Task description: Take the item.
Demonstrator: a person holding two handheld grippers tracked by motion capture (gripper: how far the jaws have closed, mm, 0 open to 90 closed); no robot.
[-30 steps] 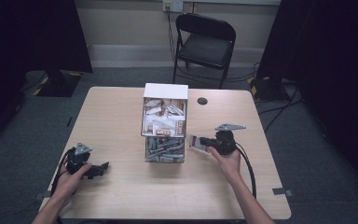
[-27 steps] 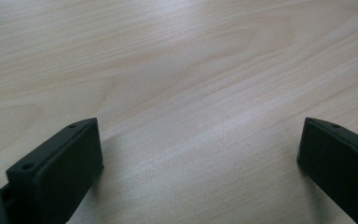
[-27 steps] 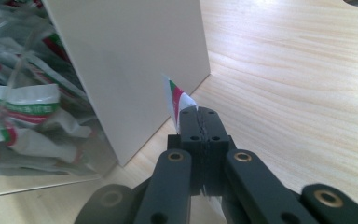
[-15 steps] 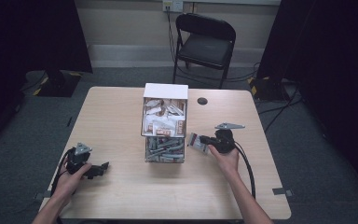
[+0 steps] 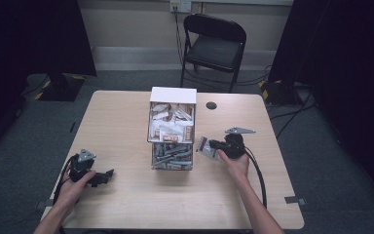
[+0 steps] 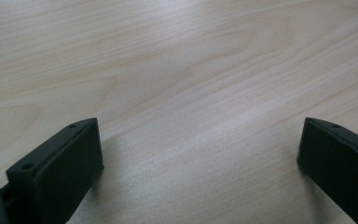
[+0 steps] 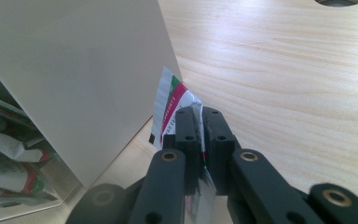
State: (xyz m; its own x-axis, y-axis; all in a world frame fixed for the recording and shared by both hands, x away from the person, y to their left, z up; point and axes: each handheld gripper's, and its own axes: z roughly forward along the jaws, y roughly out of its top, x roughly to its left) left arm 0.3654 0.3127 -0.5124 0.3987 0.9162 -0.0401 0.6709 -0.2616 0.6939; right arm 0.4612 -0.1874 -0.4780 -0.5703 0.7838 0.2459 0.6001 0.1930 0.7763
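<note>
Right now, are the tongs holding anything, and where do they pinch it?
The right tongs pinch a small packet by its lower edge, beside the white box. The left tongs stand open over the bare table, holding nothing.

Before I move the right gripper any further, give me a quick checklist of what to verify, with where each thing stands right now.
1. Packet held: the right gripper has its fingers closed on the packet, which sticks out past the tips. Ok.
2. Packet clear of the box: it hangs beside the white wall of the box; whether it touches, cannot tell.
3. Packet off the table: in the right gripper view it looks raised above the wood. Ok.
4. Left gripper out of the way: open, nothing between its fingers, over bare wood near the left edge. Ok.
5. Box steady: upright at the middle of the table, still holding packets. Ok.
</note>
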